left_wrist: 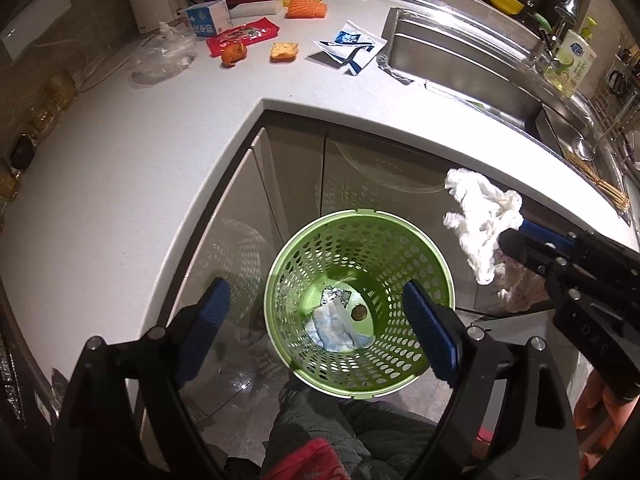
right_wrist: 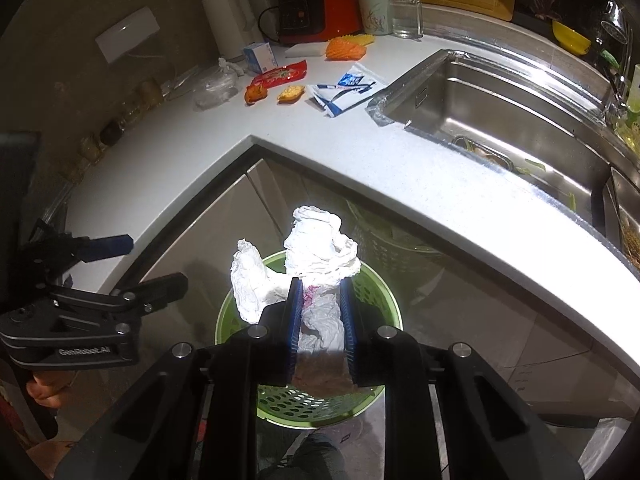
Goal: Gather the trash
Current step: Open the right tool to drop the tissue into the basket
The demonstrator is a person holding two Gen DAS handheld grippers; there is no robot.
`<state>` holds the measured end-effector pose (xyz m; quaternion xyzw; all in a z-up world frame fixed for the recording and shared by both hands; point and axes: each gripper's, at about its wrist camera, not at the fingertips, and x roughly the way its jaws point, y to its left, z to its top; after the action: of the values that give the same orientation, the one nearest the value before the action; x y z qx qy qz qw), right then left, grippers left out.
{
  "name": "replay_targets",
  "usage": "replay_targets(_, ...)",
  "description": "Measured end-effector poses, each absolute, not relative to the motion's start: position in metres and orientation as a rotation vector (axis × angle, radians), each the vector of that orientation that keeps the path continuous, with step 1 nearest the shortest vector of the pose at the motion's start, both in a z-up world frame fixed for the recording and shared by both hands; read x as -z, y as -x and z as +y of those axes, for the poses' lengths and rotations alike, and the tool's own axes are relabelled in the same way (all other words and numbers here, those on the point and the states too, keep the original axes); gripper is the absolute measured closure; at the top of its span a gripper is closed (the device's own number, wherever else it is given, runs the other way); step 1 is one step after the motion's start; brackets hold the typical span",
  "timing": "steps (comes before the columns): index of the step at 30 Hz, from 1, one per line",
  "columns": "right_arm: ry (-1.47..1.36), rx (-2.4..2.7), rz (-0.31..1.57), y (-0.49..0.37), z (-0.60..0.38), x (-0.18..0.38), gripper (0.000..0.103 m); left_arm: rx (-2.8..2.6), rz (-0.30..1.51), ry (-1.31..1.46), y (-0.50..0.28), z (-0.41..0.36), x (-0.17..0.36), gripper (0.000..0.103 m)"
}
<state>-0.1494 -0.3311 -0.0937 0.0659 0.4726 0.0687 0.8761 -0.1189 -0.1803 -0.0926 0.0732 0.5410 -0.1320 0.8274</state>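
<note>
A: Crumpled white paper tissue (right_wrist: 316, 248), stained pink low down, sits pinched between the blue pads of the right gripper (right_wrist: 320, 300); jaws nearly closed on it, directly above the round green perforated plastic bin (right_wrist: 384, 292).

B: Left wrist view confirms: same tissue (left_wrist: 480, 216) hangs off the right gripper (left_wrist: 516, 236), to the right of the bin (left_wrist: 360, 224) and over the pale cabinet front, below the counter edge.

A: Left gripper (left_wrist: 316, 328): jaws spread wide, nothing between them, one finger on each side of the bin mouth.

B: Only the left view looks into the bin: a silvery-blue foil wrapper (left_wrist: 336, 328) and a small dark round scrap (left_wrist: 357, 313) lie on the bottom. In the right view the tissue blocks the bin interior.

A: The right view shows more of the stainless steel sink (right_wrist: 500, 120). Still on the white speckled countertop (right_wrist: 360, 148): red snack wrapper (right_wrist: 280, 74), blue-and-white torn pouch (right_wrist: 346, 90), orange peel (right_wrist: 256, 92), small blue-and-white carton (right_wrist: 260, 58), crumpled clear plastic bag (right_wrist: 212, 88).
</note>
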Motion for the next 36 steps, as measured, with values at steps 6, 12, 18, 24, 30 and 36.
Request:
replay_targets(6, -0.116, -0.197, 1.102, 0.139, -0.309, 0.143, 0.077, 0.231, 1.145, -0.152, 0.121, -0.162, 0.087, 0.018)
replay_targets(12, -0.144, -0.219, 1.192, 0.135, -0.296, 0.173, 0.040, 0.192, 1.145, -0.138, 0.120, -0.148, 0.085, 0.018)
replay_targets(18, -0.108, -0.207, 1.122, 0.135, -0.291, 0.145, 0.016, 0.177, 1.135, -0.129, 0.118, -0.142, 0.080, 0.018)
replay_targets(24, -0.071, -0.192, 1.057, 0.134, -0.287, 0.117, 0.011, 0.189, 1.112, -0.123, 0.114, -0.141, 0.073, 0.012)
replay_targets(30, -0.074, -0.181, 1.017, 0.125, -0.285, 0.095, 0.006, 0.199, 1.091, -0.115, 0.096, -0.134, 0.065, 0.012)
replay_targets(36, -0.071, -0.143, 0.963, 0.103, -0.284, 0.070, 0.003, 0.197, 1.067, -0.091, 0.060, -0.117, 0.055, 0.012)
